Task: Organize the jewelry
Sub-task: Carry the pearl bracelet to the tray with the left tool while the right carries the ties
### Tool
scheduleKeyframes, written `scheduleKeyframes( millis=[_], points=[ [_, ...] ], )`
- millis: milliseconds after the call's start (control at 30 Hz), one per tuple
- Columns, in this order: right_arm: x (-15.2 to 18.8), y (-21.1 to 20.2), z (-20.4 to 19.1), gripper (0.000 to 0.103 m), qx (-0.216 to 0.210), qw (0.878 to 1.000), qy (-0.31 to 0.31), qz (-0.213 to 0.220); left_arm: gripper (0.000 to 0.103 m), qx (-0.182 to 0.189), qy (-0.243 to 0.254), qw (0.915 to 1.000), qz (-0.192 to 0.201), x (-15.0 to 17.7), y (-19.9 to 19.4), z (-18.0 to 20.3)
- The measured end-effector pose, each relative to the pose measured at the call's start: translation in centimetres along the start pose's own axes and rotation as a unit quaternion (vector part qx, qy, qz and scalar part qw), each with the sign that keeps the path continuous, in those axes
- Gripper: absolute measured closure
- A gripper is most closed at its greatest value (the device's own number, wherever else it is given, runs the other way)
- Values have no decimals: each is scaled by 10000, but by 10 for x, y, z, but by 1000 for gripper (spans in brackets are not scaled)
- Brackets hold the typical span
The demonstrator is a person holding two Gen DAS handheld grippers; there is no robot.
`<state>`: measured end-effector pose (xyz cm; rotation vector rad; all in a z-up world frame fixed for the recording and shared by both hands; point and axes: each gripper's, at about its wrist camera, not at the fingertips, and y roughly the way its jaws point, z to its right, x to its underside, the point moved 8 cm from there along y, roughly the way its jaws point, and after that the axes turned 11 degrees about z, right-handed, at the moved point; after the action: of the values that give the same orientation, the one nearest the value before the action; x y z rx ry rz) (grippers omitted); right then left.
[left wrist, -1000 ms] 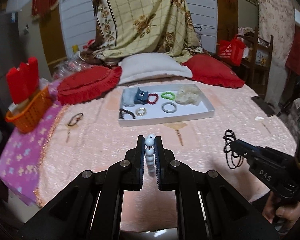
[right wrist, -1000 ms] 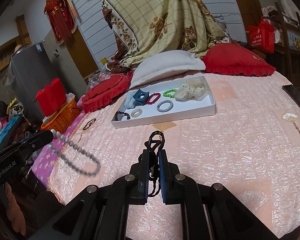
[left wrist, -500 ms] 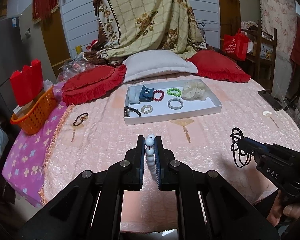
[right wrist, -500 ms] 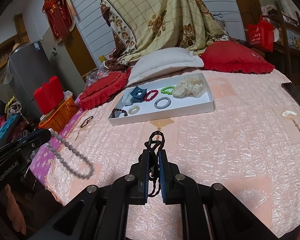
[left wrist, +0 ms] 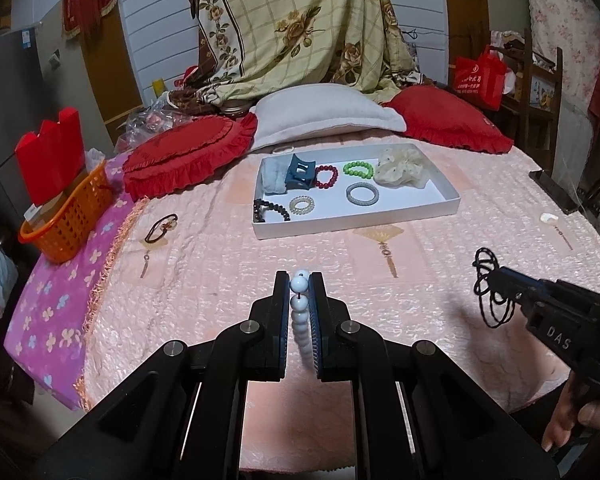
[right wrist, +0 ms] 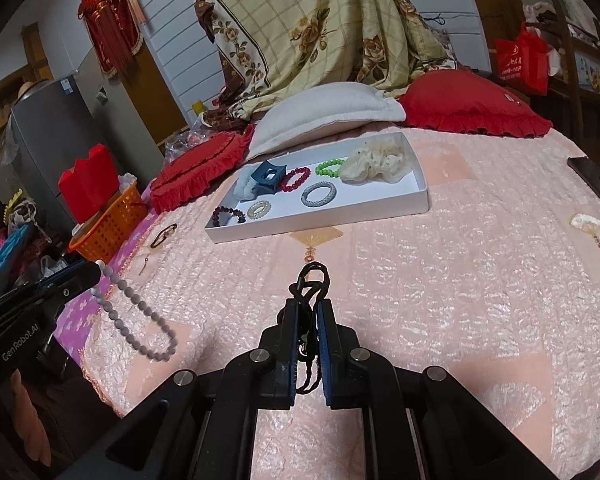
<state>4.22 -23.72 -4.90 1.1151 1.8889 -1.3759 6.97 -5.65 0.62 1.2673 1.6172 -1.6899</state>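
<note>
Nearest, over the bed's (left wrist: pixel 228 292) near edge: left gripper (left wrist: pixel 300 292), jaws clamped on a white bead strand (left wrist: pixel 300 312), beads stacked along the gap between the fingers; from the right wrist view, strand (right wrist: pixel 140 320) hung in a loop below the left gripper (right wrist: pixel 88 276). Level with it, toward the bed's right edge: right gripper (right wrist: pixel 309 312), jaws clamped on a black cord necklace (right wrist: pixel 312 280), loops protruding past the fingertips and drooping beneath; same cord (left wrist: pixel 490 292) seen dangling from the right gripper (left wrist: pixel 496 280) in the left wrist view. Hand (left wrist: pixel 568 420) partly visible at the handle.

Farther, mid-bed: white tray (left wrist: pixel 356 222), long axis running across the bed, parallel to the near edge. Tray lay straight ahead of both pairs of jaws, well apart from each. Neither hand plainly nearer; left gripper judged the more squarely aligned with the tray's near wall. Within: dark bead bracelet (left wrist: pixel 270 212), pale coil tie (left wrist: pixel 302 204), grey bangle (left wrist: pixel 363 193), red bracelet (left wrist: pixel 326 176), green bracelet (left wrist: pixel 358 169), blue claw clip (left wrist: pixel 300 172), cream scrunchie (left wrist: pixel 400 168). Bare floor at the tray's near right corner, judged the likeliest spot for both loads.

Toward the left edge: brown hair tie (left wrist: pixel 161 227), outside the tray. Farthest: pillows at the head of the bed.
</note>
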Motion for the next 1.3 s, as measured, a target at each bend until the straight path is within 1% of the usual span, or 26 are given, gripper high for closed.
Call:
scheduleKeyframes(
  millis=[333, 633, 700, 767, 967, 1067, 1133, 1200, 1300],
  points=[
    [-21, 18, 3, 94, -7, 10000, -97, -10, 95, -124, 358, 9993, 28, -10, 21, 0],
    [-48, 34, 0, 94, -103, 9999, -120, 22, 95, -297, 702, 9969, 167, -33, 39, -3],
    [-52, 39, -1, 94, -125, 9998, -142, 11, 95, -176, 699, 9973, 120, -38, 44, -2],
    [-57, 46, -2, 94, -145, 9998, -158, -10, 95, 38, 586, 9983, 26, -48, 52, -3],
    [-78, 67, 5, 94, -116, 9998, -178, -17, 95, 443, 242, 9987, -100, -98, 79, -9],
    [-94, 83, 13, 94, -113, 9999, -71, -61, 95, 653, 81, 9977, -153, -123, 98, -7],
    [-102, 94, 19, 94, -88, 9999, -55, -97, 95, 744, 21, 9971, -160, -134, 111, -2],
    [-108, 105, 23, 94, -44, 9999, -76, -125, 95, 847, -57, 9962, -212, -140, 129, 4],
    [-113, 124, 32, 94, -27, 9997, -8, -238, 95, 1042, -177, 9936, -395, -140, 154, 15]
  ],
)
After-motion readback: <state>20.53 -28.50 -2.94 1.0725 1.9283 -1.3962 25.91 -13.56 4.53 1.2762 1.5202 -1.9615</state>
